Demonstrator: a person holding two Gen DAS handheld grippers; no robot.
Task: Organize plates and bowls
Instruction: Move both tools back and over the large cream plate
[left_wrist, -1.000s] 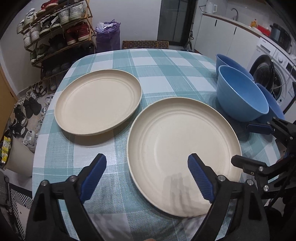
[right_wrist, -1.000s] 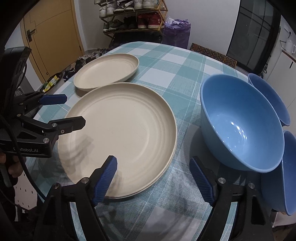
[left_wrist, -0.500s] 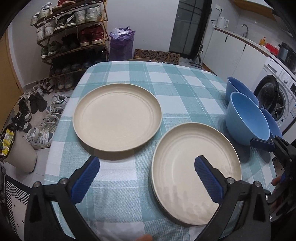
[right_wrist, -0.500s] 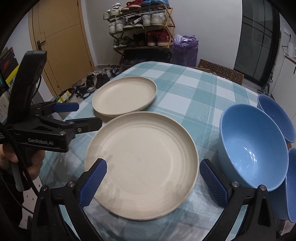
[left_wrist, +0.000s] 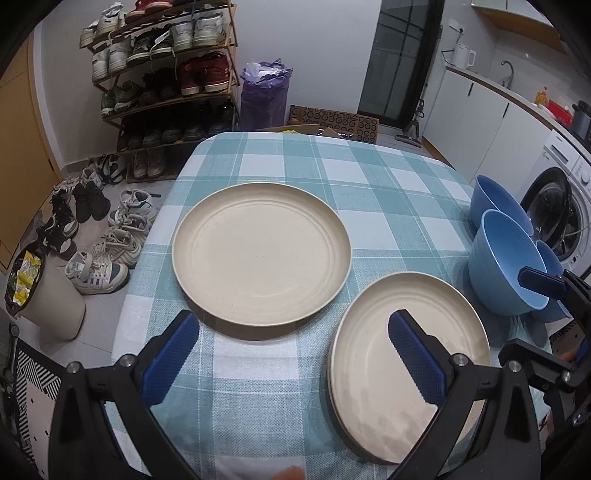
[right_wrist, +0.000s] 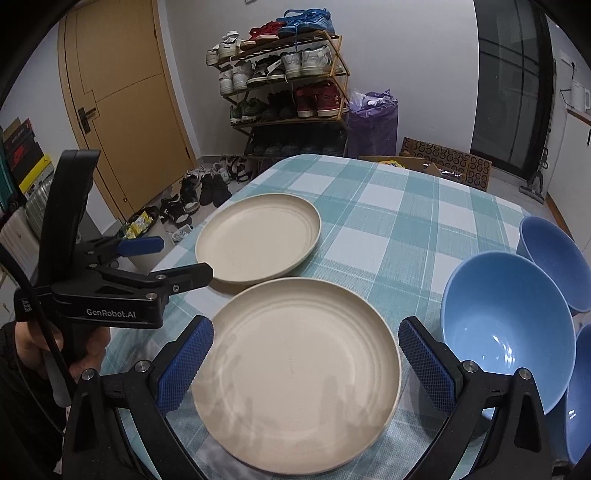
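Observation:
Two cream plates lie on the teal checked tablecloth (left_wrist: 369, 177): a far plate (left_wrist: 261, 251) (right_wrist: 258, 240) and a near plate (left_wrist: 406, 354) (right_wrist: 303, 369) at the front edge. Three blue bowls crowd the right side, the biggest one (left_wrist: 506, 266) (right_wrist: 506, 332) beside the near plate, another (left_wrist: 495, 199) (right_wrist: 554, 258) behind it and a third (right_wrist: 580, 398) at the edge. My left gripper (left_wrist: 291, 325) (right_wrist: 173, 260) hovers open above the gap between the plates. Over the near plate my right gripper (right_wrist: 304, 328) (left_wrist: 528, 317) is open too. Neither holds anything.
Left of the table a shoe rack (left_wrist: 162, 74) stands against the wall, with loose shoes (left_wrist: 96, 236) and a bin (left_wrist: 40, 295) on the floor. A washing machine (left_wrist: 557, 218) is close behind the bowls. A hand (right_wrist: 88, 354) grips the left gripper's handle.
Both grippers have pulled back and up from the near plate and their jaws have spread wider. The plates and bowls have stayed where they were.

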